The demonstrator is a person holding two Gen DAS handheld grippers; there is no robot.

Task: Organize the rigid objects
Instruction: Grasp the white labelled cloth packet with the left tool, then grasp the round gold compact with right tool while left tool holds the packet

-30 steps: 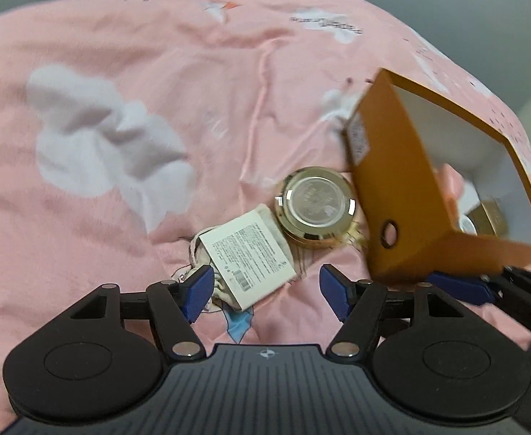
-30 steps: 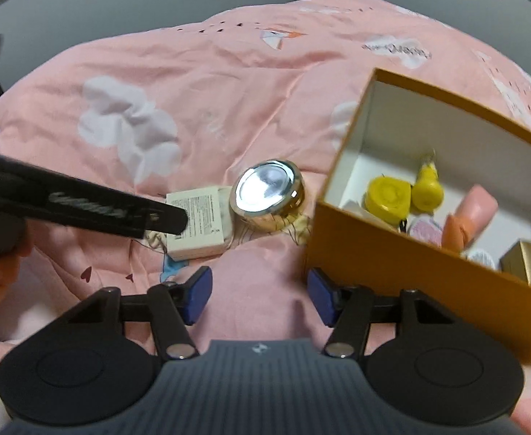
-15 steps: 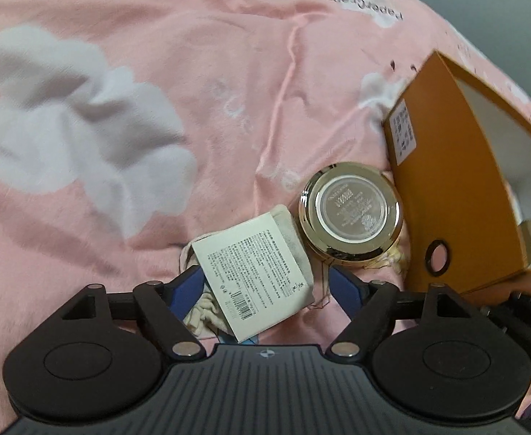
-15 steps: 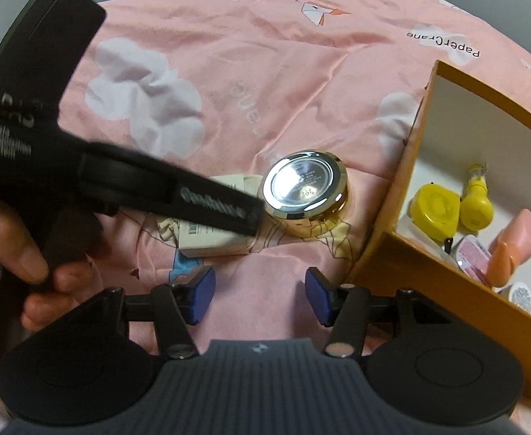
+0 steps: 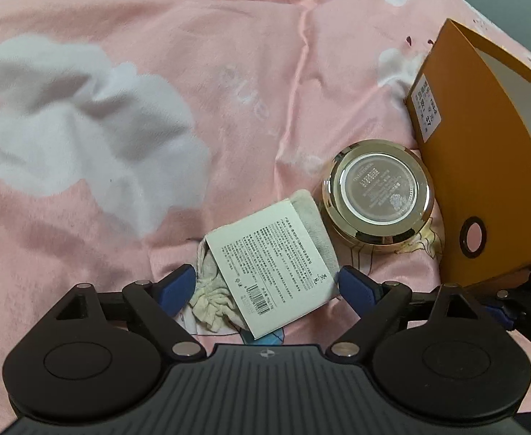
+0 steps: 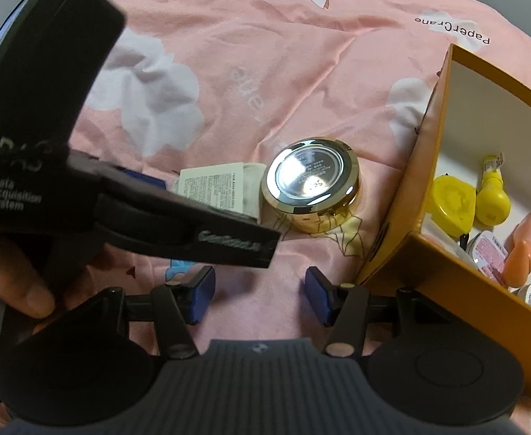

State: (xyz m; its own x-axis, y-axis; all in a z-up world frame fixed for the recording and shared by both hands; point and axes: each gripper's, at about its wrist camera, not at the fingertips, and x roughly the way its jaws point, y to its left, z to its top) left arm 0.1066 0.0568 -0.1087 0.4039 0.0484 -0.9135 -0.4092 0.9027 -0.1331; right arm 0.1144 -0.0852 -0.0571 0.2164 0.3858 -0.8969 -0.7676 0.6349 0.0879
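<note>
A white labelled packet [image 5: 276,253] with a crumpled cloth end lies on the pink bedspread [image 5: 193,90]. My left gripper [image 5: 265,286] is open, its blue pads either side of the packet's near end. A round gold compact [image 5: 377,195] lies just right of the packet, against the orange box [image 5: 483,181]. In the right wrist view my right gripper [image 6: 260,293] is open and empty above the bedspread, short of the compact [image 6: 310,185]. The left gripper's black body [image 6: 120,195] crosses this view and hides part of the packet [image 6: 211,185].
The orange box [image 6: 425,166] stands open at the right and holds a yellow case [image 6: 450,199], a yellow bottle [image 6: 490,195], a peach tube [image 6: 526,239] and small jars. A hand [image 6: 8,275] holds the left gripper. The bedspread is wrinkled.
My left gripper has come down and forward until its pads straddle the packet. The right gripper has moved closer to the compact and the box's left wall.
</note>
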